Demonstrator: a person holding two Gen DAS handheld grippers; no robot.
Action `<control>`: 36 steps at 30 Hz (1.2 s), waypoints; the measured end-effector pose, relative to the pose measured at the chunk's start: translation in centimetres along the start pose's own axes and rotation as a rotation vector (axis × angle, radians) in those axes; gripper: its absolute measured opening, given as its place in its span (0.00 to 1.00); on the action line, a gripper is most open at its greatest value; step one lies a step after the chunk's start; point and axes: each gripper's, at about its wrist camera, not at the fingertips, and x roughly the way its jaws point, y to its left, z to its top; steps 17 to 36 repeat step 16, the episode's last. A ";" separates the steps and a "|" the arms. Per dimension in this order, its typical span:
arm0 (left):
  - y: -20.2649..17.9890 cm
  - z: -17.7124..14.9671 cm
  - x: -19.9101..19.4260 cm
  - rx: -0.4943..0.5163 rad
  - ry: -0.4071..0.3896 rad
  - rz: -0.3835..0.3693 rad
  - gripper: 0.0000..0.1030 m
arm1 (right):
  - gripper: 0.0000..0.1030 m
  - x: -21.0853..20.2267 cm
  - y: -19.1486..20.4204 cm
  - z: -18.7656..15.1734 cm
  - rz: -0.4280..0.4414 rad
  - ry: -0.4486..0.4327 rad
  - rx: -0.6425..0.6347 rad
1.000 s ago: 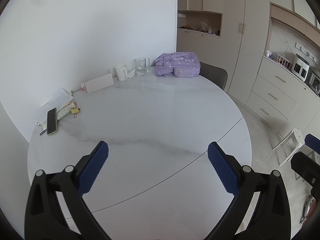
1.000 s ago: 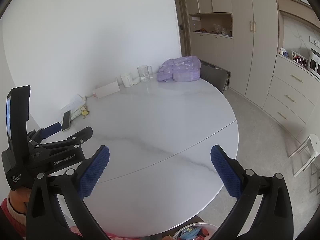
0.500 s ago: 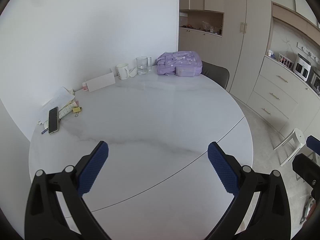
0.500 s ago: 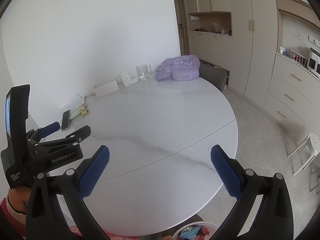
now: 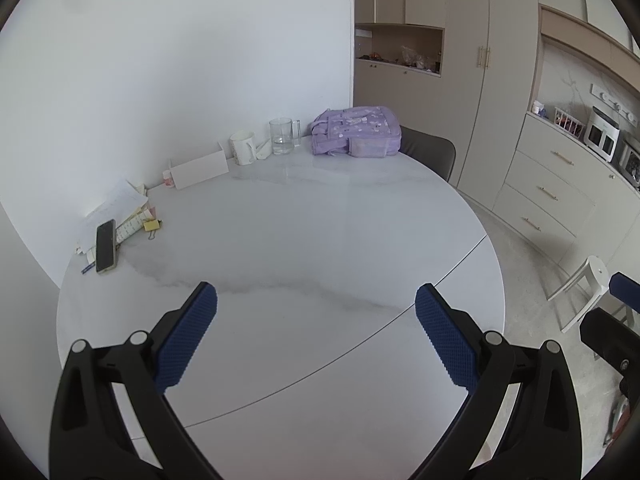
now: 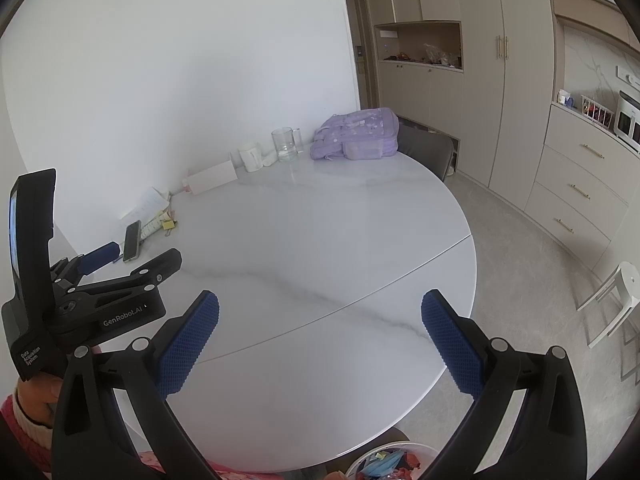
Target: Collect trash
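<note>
Although the task is to collect trash, almost nothing loose lies on the near part of the round surface, so the work seems nearly done. The left gripper and the right gripper both stand wide apart and hold nothing. The trash bin, already filled, sits below the near edge.

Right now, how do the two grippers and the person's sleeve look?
Both the left gripper and right gripper have black frames, silver rivets and blue, dotted pads. The left body shows white "GenRobot.AI" lettering. The sleeve is pink-red with a cream cuff.
</note>
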 end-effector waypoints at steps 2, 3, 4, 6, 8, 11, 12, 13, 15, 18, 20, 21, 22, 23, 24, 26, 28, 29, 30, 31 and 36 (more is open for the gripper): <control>-0.2 0.0 -0.1 0.013 -0.013 0.000 0.92 | 0.98 0.0 -0.1 0.0 0.001 -0.001 0.000; -0.3 0.0 -0.1 0.017 -0.016 0.001 0.92 | 0.98 0.0 -0.1 0.0 0.000 -0.001 0.000; -0.4 0.0 -0.1 0.023 -0.019 0.000 0.92 | 0.98 0.0 -0.1 -0.1 0.001 0.000 0.001; -0.5 0.0 -0.1 0.028 -0.019 0.006 0.92 | 0.98 -0.1 -0.1 -0.1 0.004 0.000 0.002; -0.6 0.0 0.0 0.028 -0.012 0.006 0.92 | 0.98 0.0 -0.2 -0.1 0.003 0.000 0.002; -0.5 0.1 0.1 0.017 0.004 0.010 0.92 | 0.98 0.0 -0.2 0.0 0.005 0.001 0.004; -0.5 0.1 0.2 0.016 0.010 0.008 0.92 | 0.98 0.1 -0.2 0.0 0.004 0.002 0.005; -0.5 0.1 0.3 0.013 0.017 0.006 0.92 | 0.98 0.1 -0.2 -0.1 0.003 0.003 0.006; -0.5 0.1 0.3 0.008 0.025 0.008 0.92 | 0.98 0.2 -0.3 0.0 0.003 0.004 0.007; -0.5 0.0 0.4 0.008 0.028 0.007 0.92 | 0.98 0.2 -0.3 0.0 0.004 0.005 0.008; -0.5 0.0 0.4 0.008 0.028 0.007 0.92 | 0.98 0.2 -0.3 0.0 0.004 0.005 0.008; -0.5 0.0 0.4 0.008 0.028 0.007 0.92 | 0.98 0.2 -0.3 0.0 0.004 0.005 0.008; -0.5 0.0 0.4 0.008 0.028 0.007 0.92 | 0.98 0.2 -0.3 0.0 0.004 0.005 0.008; -0.5 0.0 0.4 0.008 0.028 0.007 0.92 | 0.98 0.2 -0.3 0.0 0.004 0.005 0.008; -0.5 0.0 0.4 0.008 0.028 0.007 0.92 | 0.98 0.2 -0.3 0.0 0.004 0.005 0.008; -0.5 0.0 0.4 0.008 0.028 0.007 0.92 | 0.98 0.2 -0.3 0.0 0.004 0.005 0.008; -0.5 0.0 0.4 0.008 0.028 0.007 0.92 | 0.98 0.2 -0.3 0.0 0.004 0.005 0.008; -0.5 0.0 0.4 0.008 0.028 0.007 0.92 | 0.98 0.2 -0.3 0.0 0.004 0.005 0.008; -0.5 0.0 0.4 0.008 0.028 0.007 0.92 | 0.98 0.2 -0.3 0.0 0.004 0.005 0.008; -0.5 0.0 0.4 0.008 0.028 0.007 0.92 | 0.98 0.2 -0.3 0.0 0.004 0.005 0.008; -0.5 0.0 0.4 0.008 0.028 0.007 0.92 | 0.98 0.2 -0.3 0.0 0.004 0.005 0.008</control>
